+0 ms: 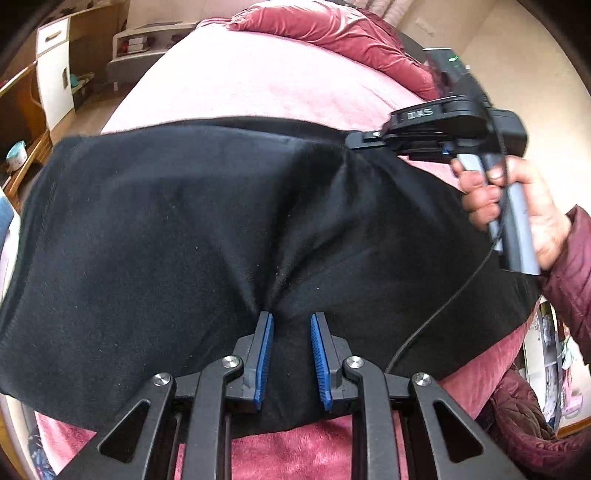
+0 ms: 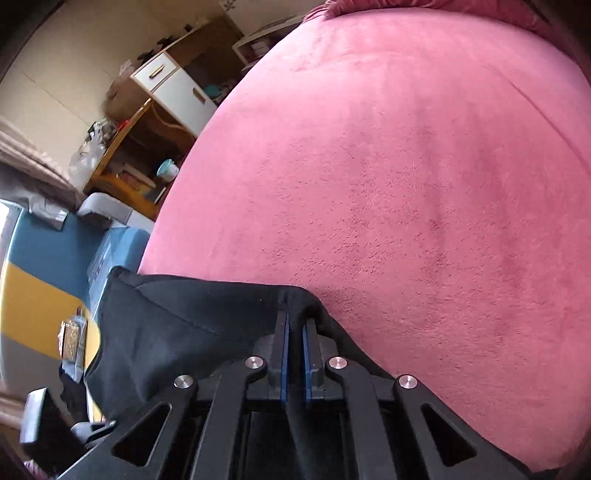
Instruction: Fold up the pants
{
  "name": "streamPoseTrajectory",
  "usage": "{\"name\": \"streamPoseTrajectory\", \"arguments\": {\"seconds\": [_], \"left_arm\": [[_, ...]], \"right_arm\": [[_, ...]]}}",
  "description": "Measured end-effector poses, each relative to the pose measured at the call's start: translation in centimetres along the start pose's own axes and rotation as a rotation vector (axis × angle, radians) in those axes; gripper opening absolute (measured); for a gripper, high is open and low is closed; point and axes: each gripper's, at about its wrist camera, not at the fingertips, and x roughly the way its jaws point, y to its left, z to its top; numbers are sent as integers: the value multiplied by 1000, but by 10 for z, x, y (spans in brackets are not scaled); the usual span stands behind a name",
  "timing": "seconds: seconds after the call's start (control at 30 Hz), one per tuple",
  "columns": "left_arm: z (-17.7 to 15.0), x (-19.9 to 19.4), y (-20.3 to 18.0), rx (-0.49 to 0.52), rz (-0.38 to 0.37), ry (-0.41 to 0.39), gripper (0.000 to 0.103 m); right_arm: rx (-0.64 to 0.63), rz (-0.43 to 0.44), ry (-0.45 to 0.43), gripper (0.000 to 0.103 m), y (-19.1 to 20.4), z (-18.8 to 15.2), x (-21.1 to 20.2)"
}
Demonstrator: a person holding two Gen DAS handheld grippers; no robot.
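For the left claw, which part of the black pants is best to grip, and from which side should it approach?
The near edge of the black pants, where the creases converge between the blue fingers. Come in level from the near side of the pink bed: that edge faces the left claw, whose jaws stand open around bunched cloth. The right claw already pinches the far edge, so this seems the matching point.

Pink blanket [image 2: 406,166] fills frame centre. Crumpled red quilt [image 1: 332,29] at top. White drawer cabinet [image 2: 177,92] upper left, teal cup [image 2: 168,170] on wooden shelf just below it.
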Motion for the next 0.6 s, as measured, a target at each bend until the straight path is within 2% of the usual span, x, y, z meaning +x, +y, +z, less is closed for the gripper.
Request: {"name": "streamPoseTrajectory", "arguments": {"seconds": [0.07,0.17,0.23,0.3,0.43,0.53,0.6], "left_arm": [[2,-6,4,-4,-12,-11,23],[7,-28,27,-83,-23,-83,25],[10,-39,47,-145,-4,-123,25],[11,-50,73,-229,49,-154,25],[-4,-60,114,-390,124,-157,25],[-20,-59,133,-475,131,-162,25],[-23,-51,138,-475,137,-143,25]], "right_arm": [[5,-9,-9,6,3,-1,-1],[-36,-37,-8,6,15,-3,-1],[-31,-37,-13,11,16,-1,-4],[-29,-41,-33,15,10,-1,-18],[-33,-82,-74,36,10,-14,-41],[-31,-110,-124,36,11,-26,-63],[-11,-124,-158,36,7,-37,-79]]}}
